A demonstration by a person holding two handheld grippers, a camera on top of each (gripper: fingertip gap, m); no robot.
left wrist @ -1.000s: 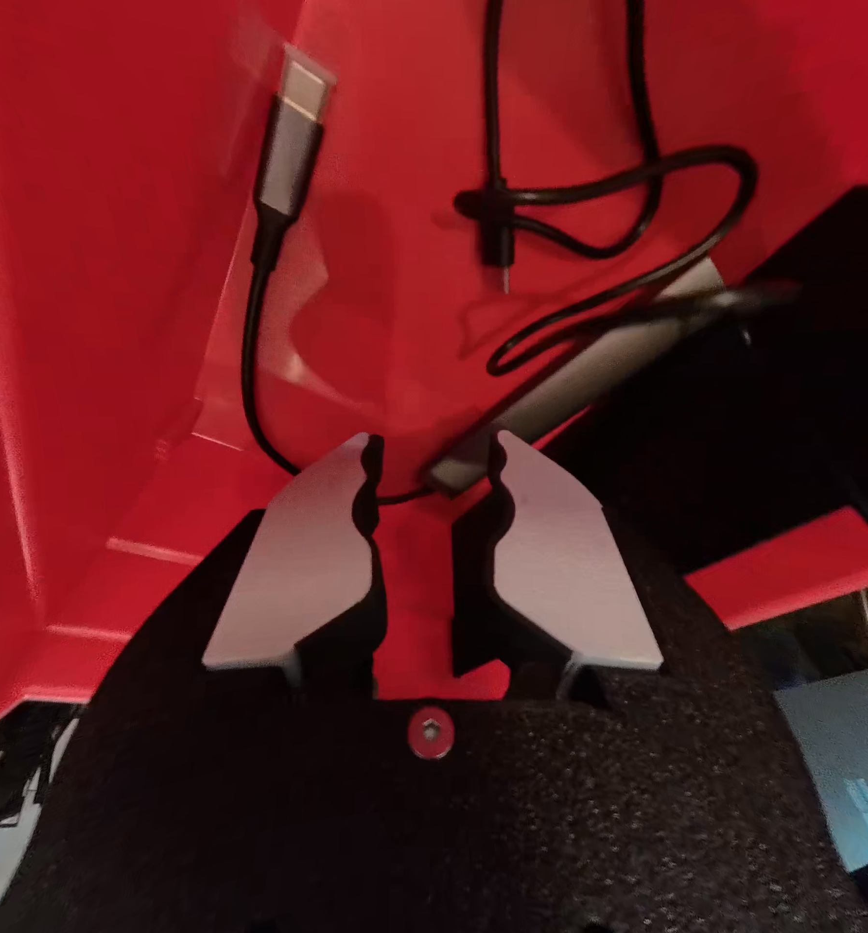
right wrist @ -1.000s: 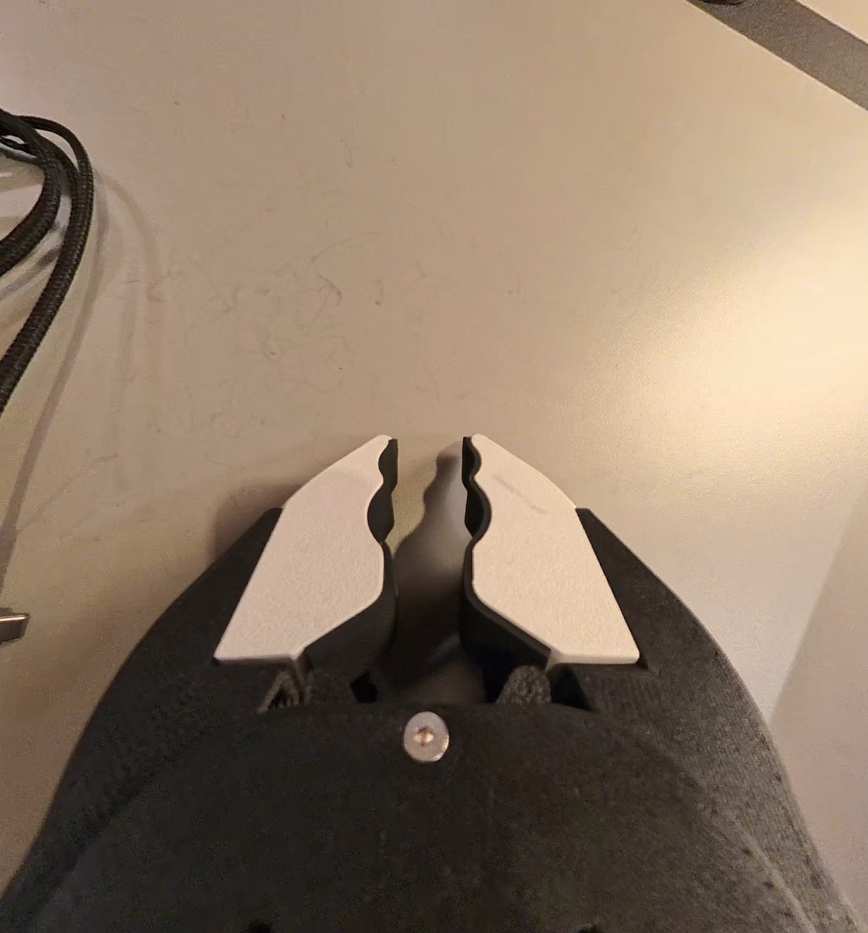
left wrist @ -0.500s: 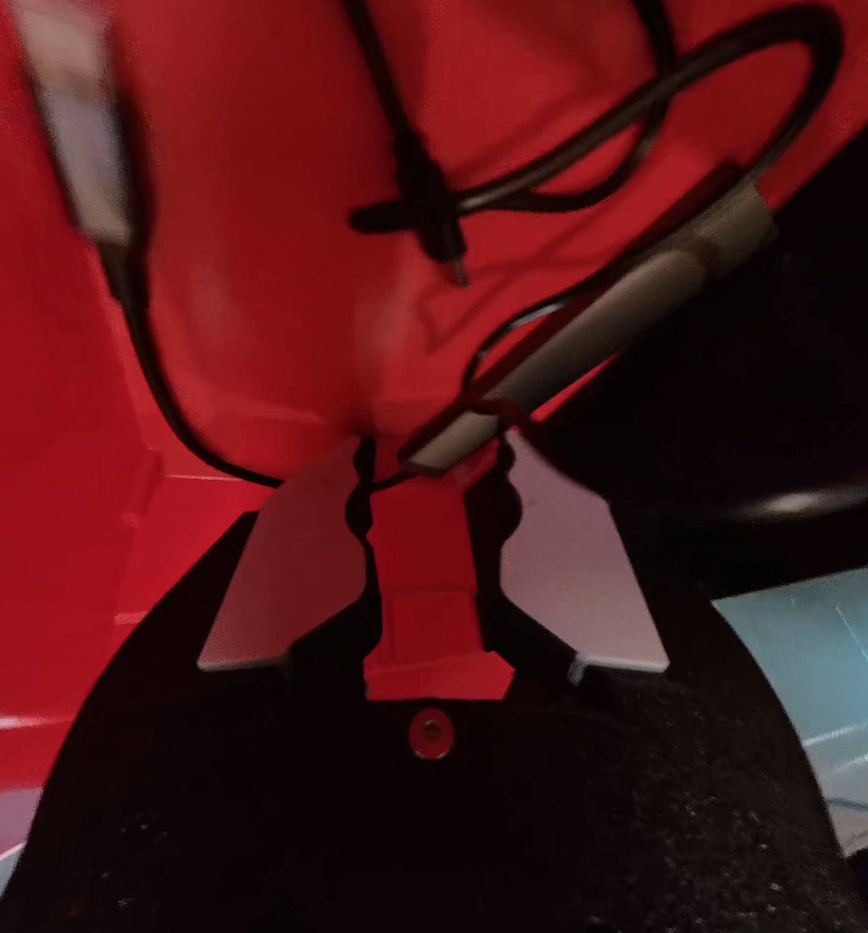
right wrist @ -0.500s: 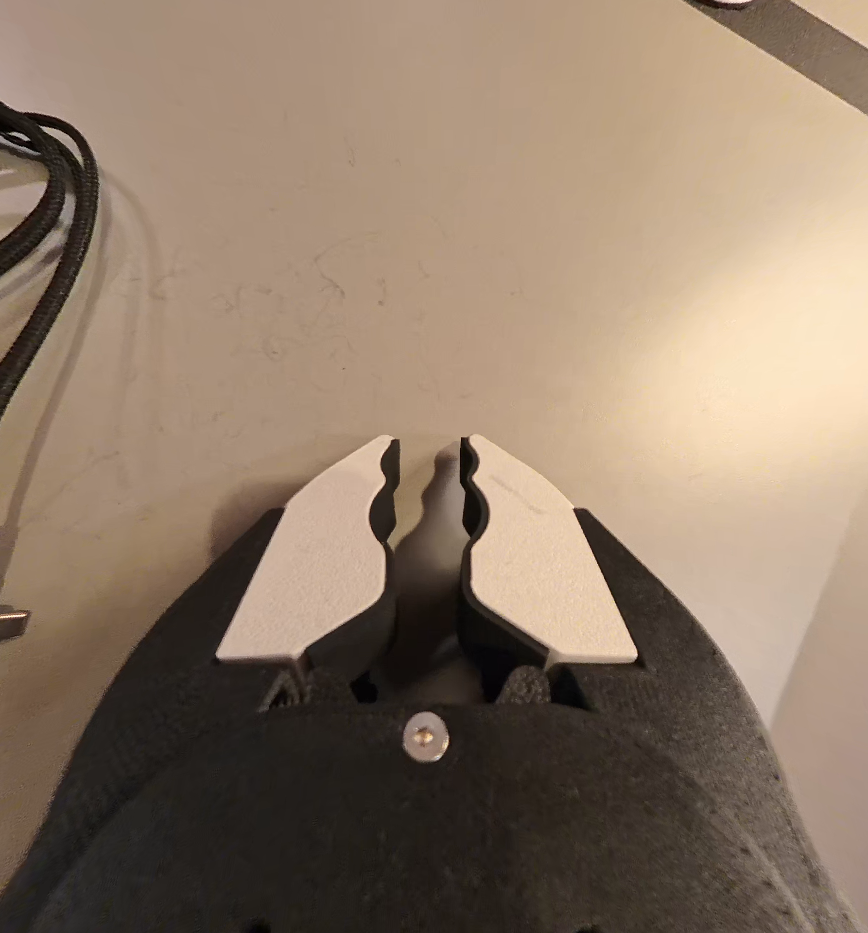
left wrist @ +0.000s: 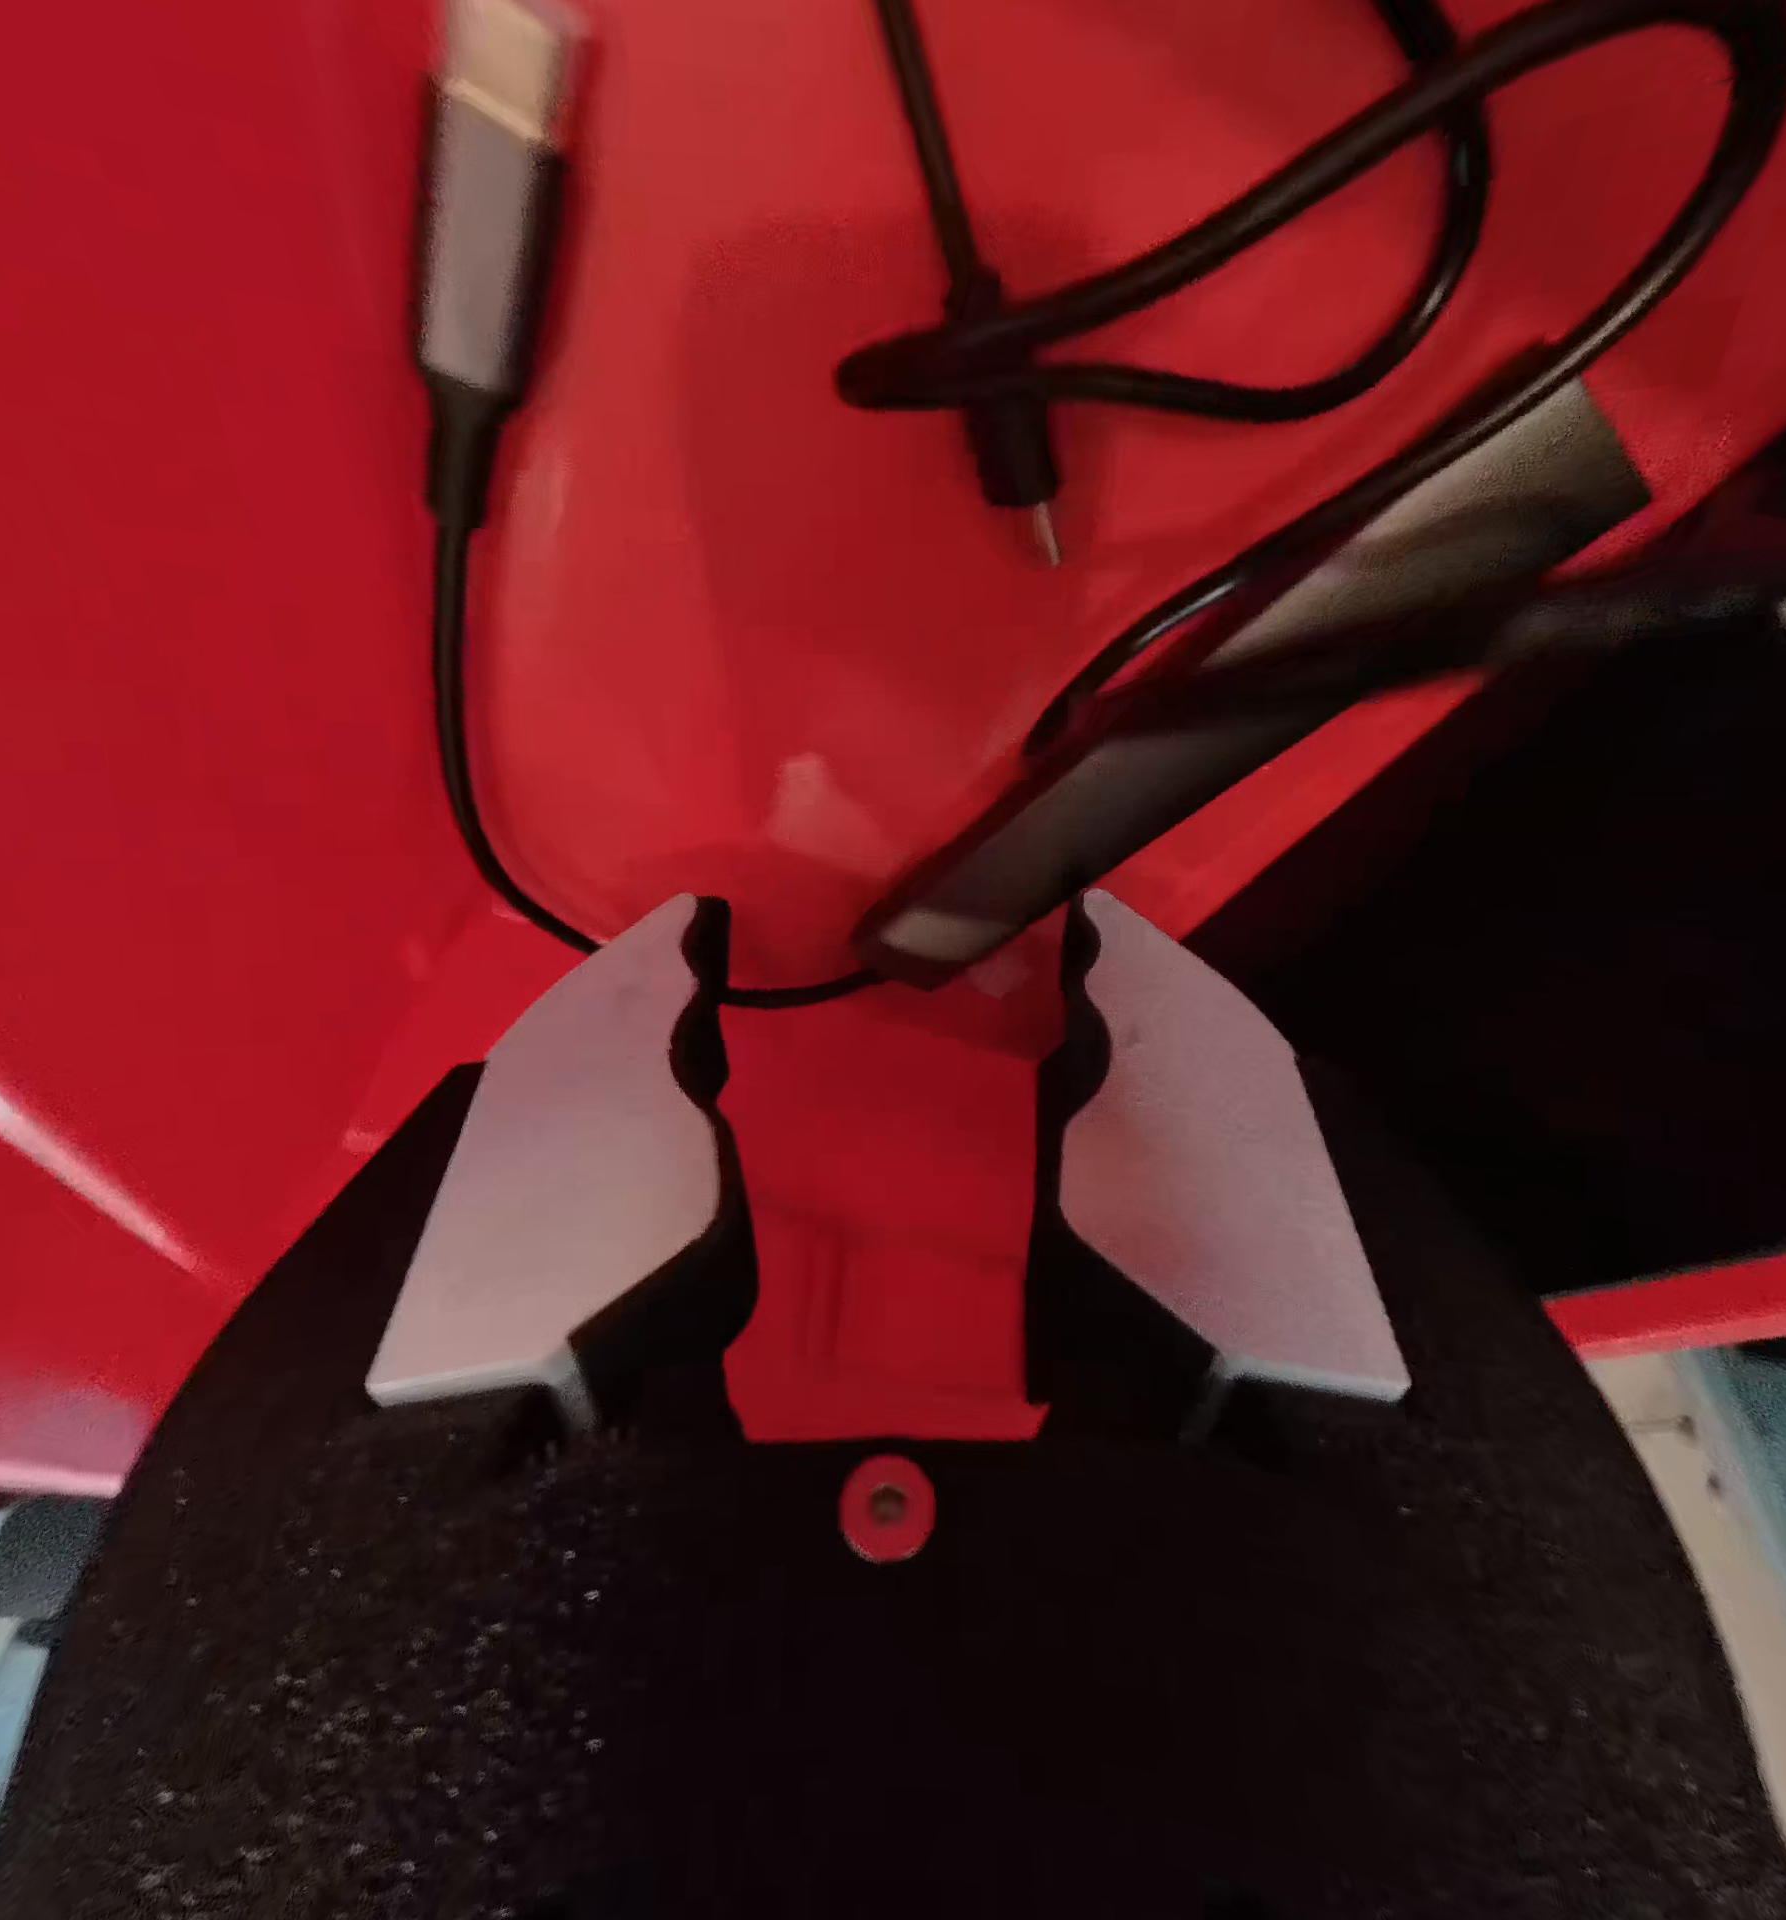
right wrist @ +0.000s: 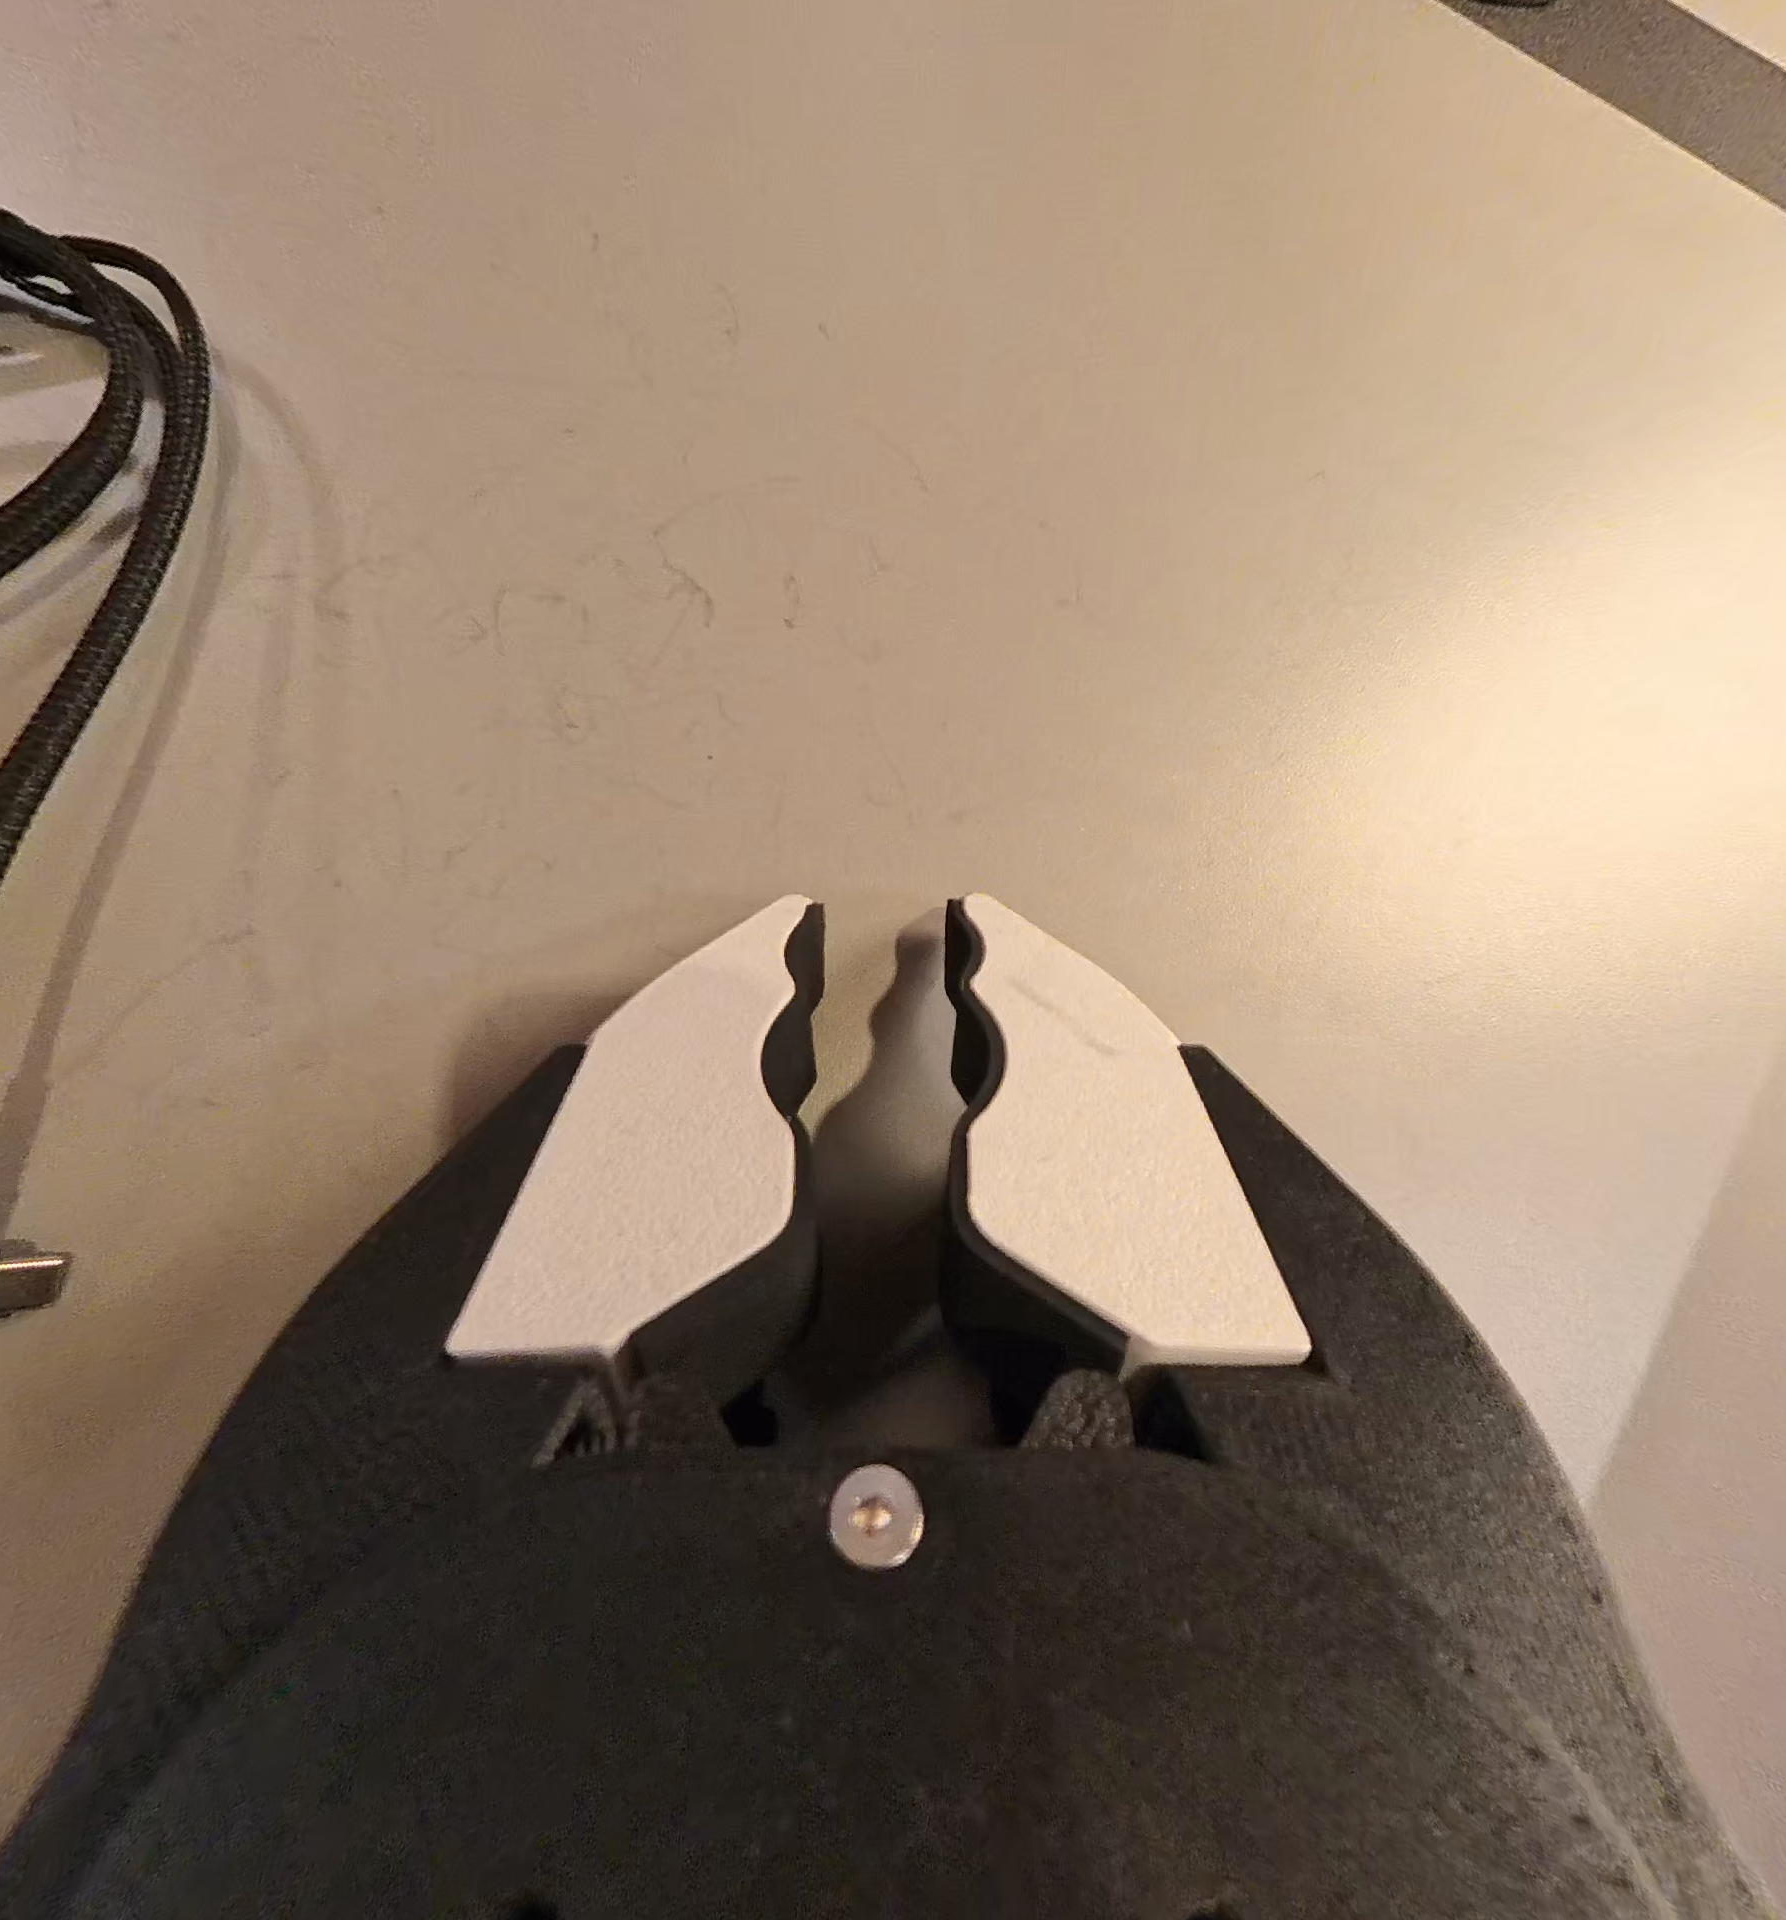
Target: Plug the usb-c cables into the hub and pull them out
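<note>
**Reaching into the red bin for the hub**

Hovering low inside the red bin (left wrist: 193,727), the left gripper (left wrist: 894,925) lines up with the near end of the grey hub (left wrist: 1263,748), which lies slantwise on the bin floor, running away toward the upper right. Its jaws stand wide apart and grip nothing; the hub's near tip sits just ahead of the gap, closer to the right finger, and the hub's own thin lead (left wrist: 453,675) curves across the opening to a grey plug (left wrist: 484,239) farther back. A second thin black cable (left wrist: 1284,301) is looped in the bin behind the hub, its small connector pointing down.

The step in hand looks like the first one: getting hold of the hub. No cable appears plugged in yet. The next move likely calls for a short push forward and a slight shift right, so both fingers bracket the hub body without pinching the lead.

The right gripper (right wrist: 884,914) rests over the pale table (right wrist: 1180,520), jaws nearly together with only a narrow gap, holding nothing. A braided black cable (right wrist: 141,436) lies well to its left, its metal plug (right wrist: 6,1273) pointing toward the gripper.
</note>
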